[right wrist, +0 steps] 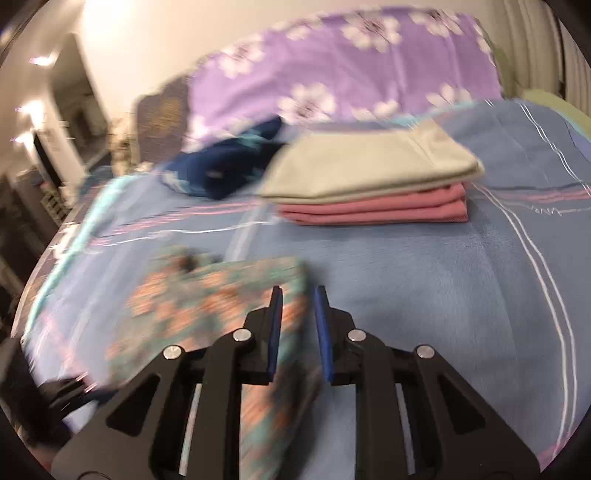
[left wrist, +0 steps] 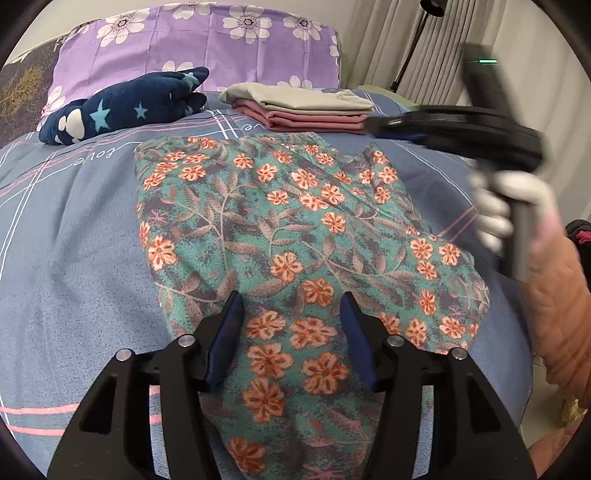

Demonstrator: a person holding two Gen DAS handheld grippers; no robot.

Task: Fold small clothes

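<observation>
The teal cotton garment with orange flowers (left wrist: 280,236) lay flat on the blue plaid bedspread (left wrist: 74,240), before the folded grey-and-pink pile (left wrist: 310,107), both grippers' jaws apart, gripping nothing.

I see the blue bedspread (left wrist: 74,229) bearing a floral garment (left wrist: 280,236) near, a folded stack (left wrist: 310,107) far right, and a starred navy cloth (left wrist: 125,103) far left.

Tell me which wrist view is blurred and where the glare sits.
Left wrist view: sharp on the floral garment, only the right gripper and its gloved hand smeared. Right wrist view: motion-blurred throughout, worst on the floral garment; glare blows out the wall at upper left. Both bend the bed at the edges.
</observation>
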